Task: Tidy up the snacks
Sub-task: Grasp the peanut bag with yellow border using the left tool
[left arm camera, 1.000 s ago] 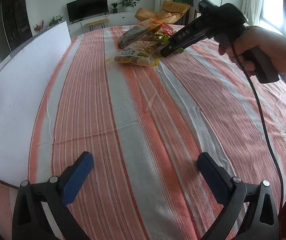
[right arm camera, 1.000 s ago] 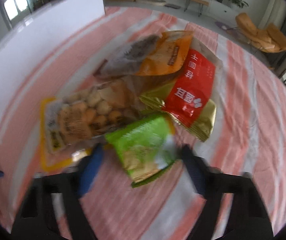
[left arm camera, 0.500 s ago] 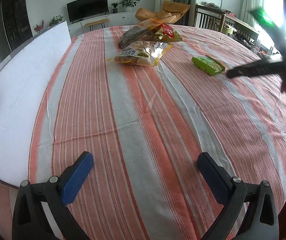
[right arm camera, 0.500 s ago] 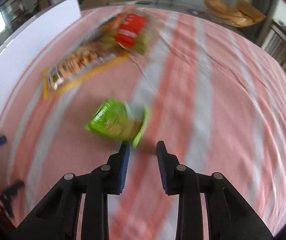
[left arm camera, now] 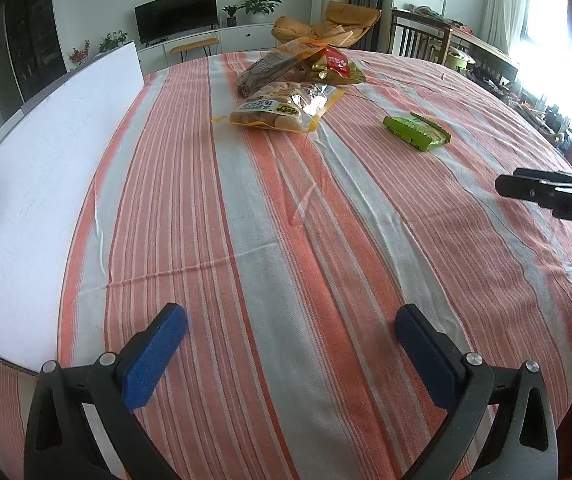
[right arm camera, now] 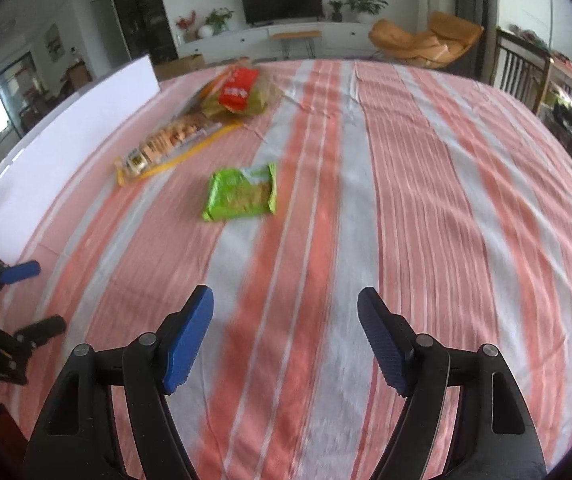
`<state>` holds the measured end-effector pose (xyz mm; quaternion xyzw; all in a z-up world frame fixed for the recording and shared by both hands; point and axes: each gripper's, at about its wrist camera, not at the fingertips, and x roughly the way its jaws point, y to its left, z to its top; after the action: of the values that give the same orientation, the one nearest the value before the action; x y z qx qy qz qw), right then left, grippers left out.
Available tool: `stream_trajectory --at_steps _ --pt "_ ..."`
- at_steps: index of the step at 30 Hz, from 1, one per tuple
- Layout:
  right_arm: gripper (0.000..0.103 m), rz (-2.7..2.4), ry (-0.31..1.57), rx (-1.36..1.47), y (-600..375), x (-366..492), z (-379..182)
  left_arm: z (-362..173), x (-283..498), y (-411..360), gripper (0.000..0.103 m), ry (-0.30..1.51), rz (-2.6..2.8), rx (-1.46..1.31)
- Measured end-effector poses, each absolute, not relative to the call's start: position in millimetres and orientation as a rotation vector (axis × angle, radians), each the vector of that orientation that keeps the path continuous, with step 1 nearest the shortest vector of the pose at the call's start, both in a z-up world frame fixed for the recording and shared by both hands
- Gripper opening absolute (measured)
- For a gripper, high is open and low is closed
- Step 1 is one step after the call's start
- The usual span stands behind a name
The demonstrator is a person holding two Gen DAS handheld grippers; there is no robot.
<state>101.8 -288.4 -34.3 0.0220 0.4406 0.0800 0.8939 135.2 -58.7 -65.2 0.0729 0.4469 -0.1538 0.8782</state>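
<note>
While both tongs are held wide apart and empty above the striped table [left arm camera: 270, 240], the green snack packet [right arm camera: 242, 194] is seen lying flat and alone on the cloth, well apart from the pile of snack bags [left arm camera: 294, 84] at the far end. The left tongs [left arm camera: 292, 354] hover low over bare cloth near the white board [left arm camera: 38, 184], and the right tongs [right arm camera: 286, 338] are pointed toward the green packet with clear cloth between. The packet is judged light, thin and crinkly, likely slippery on its film, its contents perhaps brittle. A pinch on a sealed serrated edge is therefore favoured, rather than a squeeze across the filled middle.
</note>
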Motion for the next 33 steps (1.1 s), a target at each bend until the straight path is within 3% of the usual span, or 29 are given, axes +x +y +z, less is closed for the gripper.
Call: stream_trajectory --at_steps 7,11,18,25,28,33 --pt "0.078 0.147 0.889 0.068 -296 99 -42 -65 135 -59 0.103 0.93 -0.316 0.152" --pt "0.085 0.15 0.905 0.023 -288 101 -44 -65 135 -59 0.103 0.93 -0.319 0.152" --pt "0.089 0.126 0.924 -0.056 -277 102 -49 -55 151 -62 0.102 0.992 -0.41 0.115" --pt "0.089 0.123 0.925 -0.063 -276 102 -48 -2 249 -107 0.102 0.921 -0.404 0.311" --pt "0.089 0.124 0.925 -0.062 -276 102 -48 -21 315 -120 0.101 1.036 -0.38 0.299" --pt "0.089 0.124 0.925 -0.062 -277 102 -49 -55 358 -135 0.094 1.103 -0.347 0.368"
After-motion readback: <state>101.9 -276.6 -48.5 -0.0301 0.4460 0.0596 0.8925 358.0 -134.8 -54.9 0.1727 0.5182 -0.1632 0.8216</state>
